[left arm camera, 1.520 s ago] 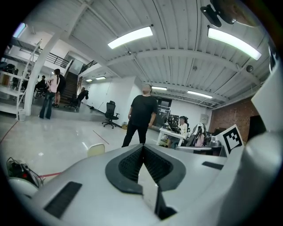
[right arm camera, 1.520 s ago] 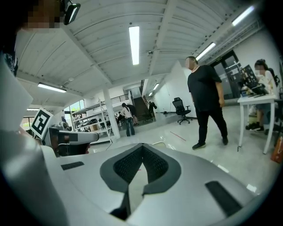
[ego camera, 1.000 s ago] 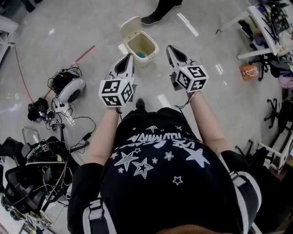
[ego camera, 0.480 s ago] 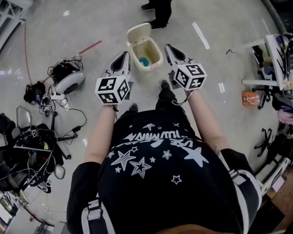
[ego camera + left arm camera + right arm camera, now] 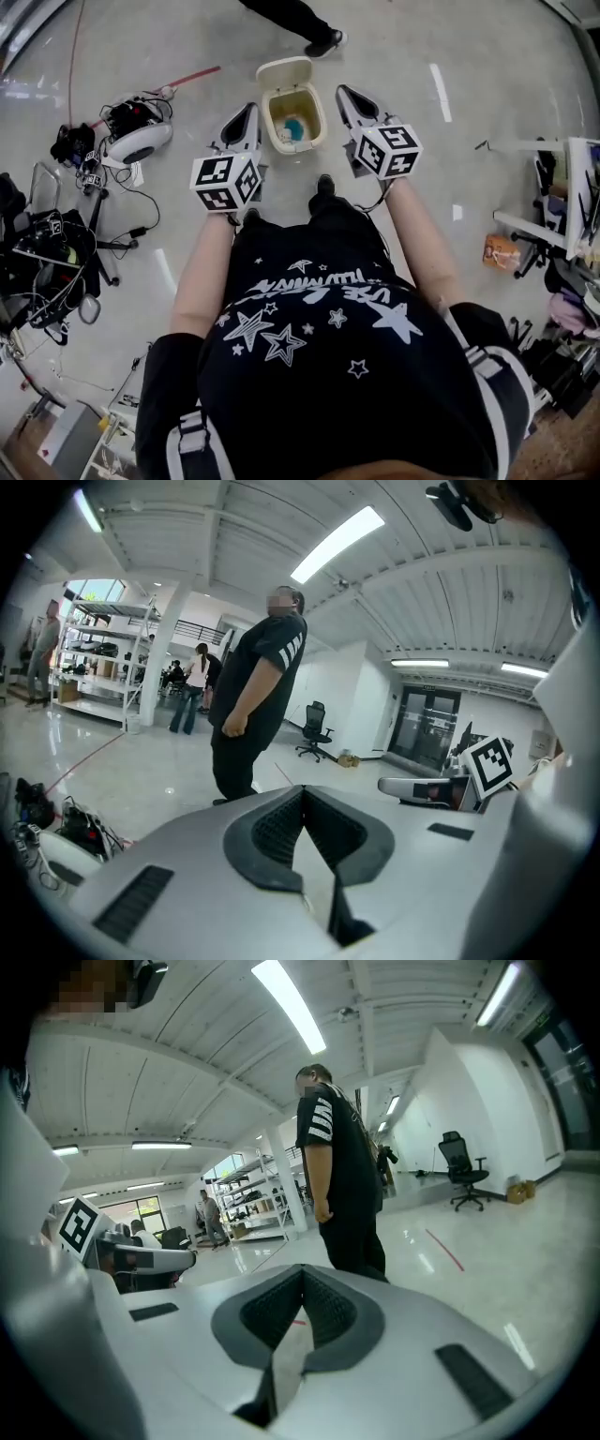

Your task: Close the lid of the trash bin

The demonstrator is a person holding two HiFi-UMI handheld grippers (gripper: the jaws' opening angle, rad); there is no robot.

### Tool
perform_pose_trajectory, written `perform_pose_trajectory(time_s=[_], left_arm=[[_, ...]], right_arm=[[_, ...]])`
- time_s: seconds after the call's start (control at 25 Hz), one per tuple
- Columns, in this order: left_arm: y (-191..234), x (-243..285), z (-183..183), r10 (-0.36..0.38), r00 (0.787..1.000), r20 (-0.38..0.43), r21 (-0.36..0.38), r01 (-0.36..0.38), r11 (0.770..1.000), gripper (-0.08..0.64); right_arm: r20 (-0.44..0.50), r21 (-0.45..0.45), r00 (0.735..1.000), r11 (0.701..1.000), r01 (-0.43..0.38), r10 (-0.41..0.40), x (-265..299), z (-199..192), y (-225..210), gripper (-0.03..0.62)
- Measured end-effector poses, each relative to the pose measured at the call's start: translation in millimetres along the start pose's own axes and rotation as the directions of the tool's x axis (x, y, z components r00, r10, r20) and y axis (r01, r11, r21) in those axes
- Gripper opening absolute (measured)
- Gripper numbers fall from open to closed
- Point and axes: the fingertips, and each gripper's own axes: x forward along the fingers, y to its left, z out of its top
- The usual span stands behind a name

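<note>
Small cream plastic trash bin (image 5: 299, 146) sits on the grey polished floor (image 5: 422, 178), straight ahead of my feet. Its hinged cream lid (image 5: 284, 68) is flipped open on the far side. Something blue (image 5: 294, 127) lies inside; can't tell what.

My left gripper (image 5: 249, 112) is just beside the bin on one flank, my right gripper (image 5: 345, 94) on the other. Neither touches it. Both jaw pairs are pressed together at the tips with nothing between them. Both gripper views point out across the hall, so neither shows the bin.

A person in black (image 5: 253, 696) stands just past the bin. A tangle of cables and gear (image 5: 66, 253) is well off to my left.

My read: approach step, lid untouched. Next I need to get low, put one closed tip behind the lid's far face and tip it toward me onto the rim. The bin looks light and may skid, so steady it with the other gripper.
</note>
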Motion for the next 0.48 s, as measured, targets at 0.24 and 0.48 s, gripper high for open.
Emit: perform_pose_trajectory(time_s=[0.24,0.48], left_arm=[[5.4,25.6,-2.2,0.119,0.993,0.015,-0.016,-0.119,0.993,0.011],[20.5,49.0,-26.4,0.243,0.97,0.005,-0.044,-0.243,0.969,0.011]], right_arm=[[-0.065,-0.004,0.996,0.998,-0.06,0.059,34.9,-7.6,-49.3,-0.005],[-0.159,0.0,0.979,0.991,-0.133,0.131,83.9,-41.3,-88.4,-0.005]])
